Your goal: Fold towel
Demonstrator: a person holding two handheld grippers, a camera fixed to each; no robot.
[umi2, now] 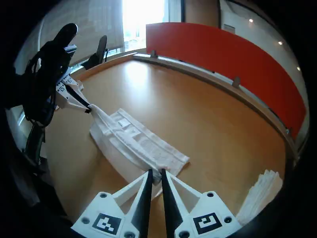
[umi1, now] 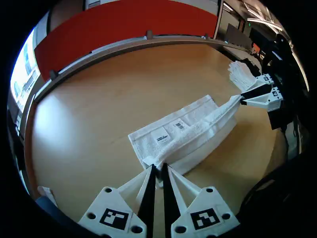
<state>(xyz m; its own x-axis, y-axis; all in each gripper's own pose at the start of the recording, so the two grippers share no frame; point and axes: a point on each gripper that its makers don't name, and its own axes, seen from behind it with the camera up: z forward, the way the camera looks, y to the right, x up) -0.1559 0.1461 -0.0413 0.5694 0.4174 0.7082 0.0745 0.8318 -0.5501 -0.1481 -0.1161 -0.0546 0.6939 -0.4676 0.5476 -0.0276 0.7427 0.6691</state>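
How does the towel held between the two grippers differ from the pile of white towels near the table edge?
The towel lies stretched long in mid-table, one edge lifted; the pile sits compact and layered near the edge. The towel is pinched at both ends by the left gripper and right gripper; no gripper holds the pile. Both are white, on the same wooden table.

Light wooden table (umi1: 99, 119), red partition panel (umi1: 119, 27) along its far edge, stack of folded white cloths (umi2: 261, 190) at the table's edge, dark chair (umi2: 99, 51) beside bright window (umi2: 142, 16)
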